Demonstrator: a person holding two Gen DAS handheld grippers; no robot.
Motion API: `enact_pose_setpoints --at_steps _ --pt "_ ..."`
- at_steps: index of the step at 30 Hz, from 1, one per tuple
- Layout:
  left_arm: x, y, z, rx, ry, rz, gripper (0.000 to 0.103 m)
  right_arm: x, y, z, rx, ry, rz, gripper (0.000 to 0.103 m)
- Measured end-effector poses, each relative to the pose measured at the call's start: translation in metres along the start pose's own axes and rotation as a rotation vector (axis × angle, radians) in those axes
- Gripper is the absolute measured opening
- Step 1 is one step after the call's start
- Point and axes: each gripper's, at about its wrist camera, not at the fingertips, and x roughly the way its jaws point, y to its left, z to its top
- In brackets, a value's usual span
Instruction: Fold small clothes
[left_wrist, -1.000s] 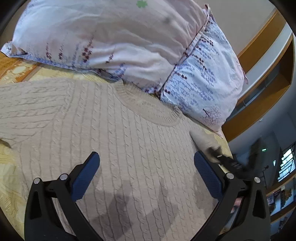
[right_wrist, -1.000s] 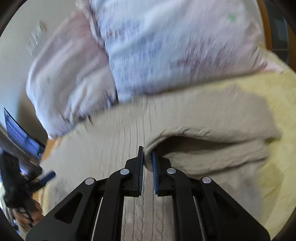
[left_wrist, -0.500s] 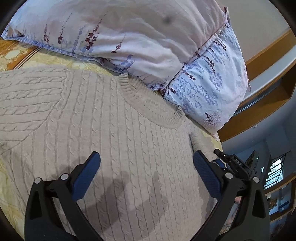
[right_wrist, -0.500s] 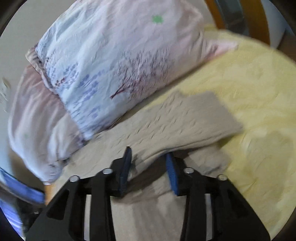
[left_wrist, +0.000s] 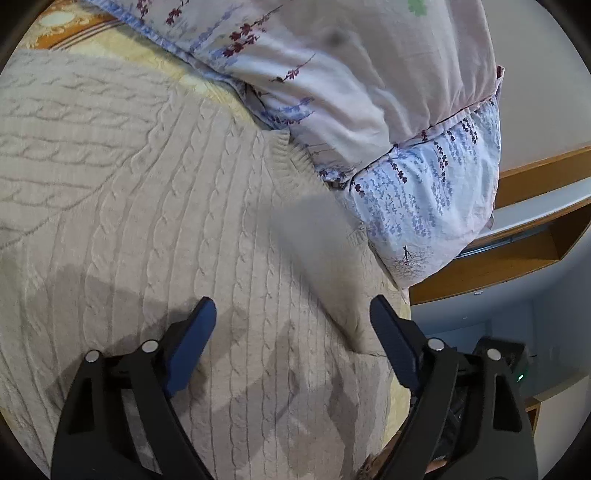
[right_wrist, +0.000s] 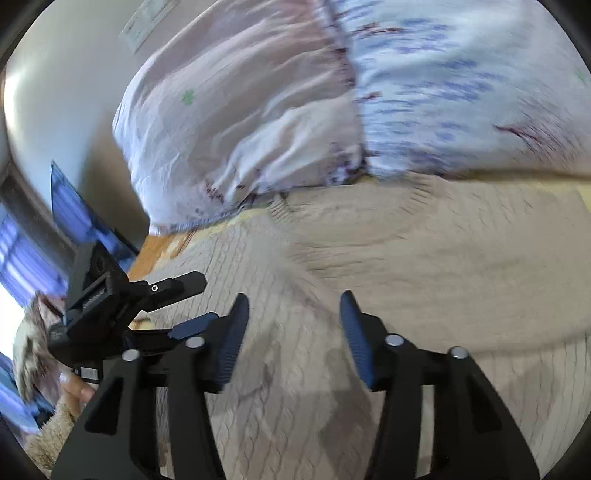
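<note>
A cream cable-knit sweater (left_wrist: 155, 206) lies flat on the bed, its ribbed collar (left_wrist: 291, 155) against the pillows. One sleeve (left_wrist: 314, 236), blurred, lies folded in over the chest from the right. My left gripper (left_wrist: 291, 317) hovers low over the sweater's body. Its jaws are closing, still wide apart, with only flat knit below them. In the right wrist view my right gripper (right_wrist: 293, 310) hangs above the sweater (right_wrist: 424, 280). Its jaws are opening and nothing is between them. My left gripper (right_wrist: 205, 299) shows at its left.
Two flowered pillows (left_wrist: 369, 81) (right_wrist: 258, 110) lean at the head of the bed, right behind the collar. A yellow bedspread (left_wrist: 207, 85) lies under the sweater. A wooden shelf (left_wrist: 535, 229) is beyond the bed's right edge. A person's hand (right_wrist: 74, 391) holds the left gripper.
My right gripper let go of the sleeve fold it was shut on, opened, and swung left over the sweater. My left gripper sank nearer the knit, rolled, and its jaws narrowed a little.
</note>
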Motion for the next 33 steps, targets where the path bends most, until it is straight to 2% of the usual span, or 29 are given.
enact_pose_setpoints --at_steps 3,6,10,12,13,16,17,18,19,20,23,25,28,30,31,33 --pt "0.003 -0.004 0.001 -0.011 0.008 -0.014 0.082 -0.025 -0.034 -0.003 0.162 -0.041 0.009 0.056" --pt "0.009 -0.005 0.005 -0.044 0.006 -0.012 0.079 -0.061 -0.090 -0.010 0.425 -0.119 -0.017 0.056" --pt "0.018 -0.003 0.010 -0.088 0.010 0.001 0.075 -0.072 -0.142 -0.027 0.674 -0.154 -0.016 0.055" --pt "0.022 -0.003 0.012 -0.084 0.011 0.006 0.067 -0.073 -0.157 -0.034 0.737 -0.165 -0.016 0.055" --pt "0.025 -0.004 0.013 -0.086 0.014 0.003 0.065 -0.072 -0.162 -0.036 0.754 -0.171 -0.006 0.054" --pt "0.034 -0.002 0.016 -0.100 0.022 -0.002 0.050 -0.072 -0.176 -0.039 0.795 -0.201 -0.012 0.048" --pt "0.037 -0.002 0.018 -0.097 0.023 -0.001 0.042 -0.072 -0.180 -0.041 0.802 -0.211 -0.016 0.046" --pt "0.040 -0.002 0.019 -0.092 0.024 0.004 0.030 -0.071 -0.183 -0.041 0.808 -0.224 -0.022 0.041" --pt "0.043 -0.002 0.022 -0.084 0.025 0.014 0.024 -0.070 -0.186 -0.041 0.814 -0.242 -0.029 0.039" --pt "0.047 -0.004 0.025 -0.064 0.029 0.024 0.009 -0.071 -0.189 -0.041 0.814 -0.253 -0.031 0.038" --pt "0.043 -0.013 0.035 0.018 0.014 0.043 0.008 -0.070 -0.192 -0.033 0.795 -0.278 -0.063 0.031" --pt "0.032 -0.021 0.043 0.079 -0.016 0.045 0.007 -0.072 -0.189 -0.031 0.773 -0.285 -0.058 0.031" --pt "0.010 -0.025 0.053 0.159 -0.070 0.101 0.007 -0.071 -0.178 -0.031 0.717 -0.277 -0.077 0.031" --pt "0.006 -0.016 0.054 0.166 -0.055 0.137 0.007 -0.064 -0.179 -0.034 0.731 -0.256 -0.072 0.030" --pt "0.007 -0.012 0.053 0.165 -0.045 0.151 0.007 -0.060 -0.179 -0.036 0.733 -0.247 -0.084 0.018" --pt "0.010 -0.003 0.049 0.169 -0.024 0.179 0.007 -0.056 -0.175 -0.039 0.717 -0.242 -0.119 0.009"
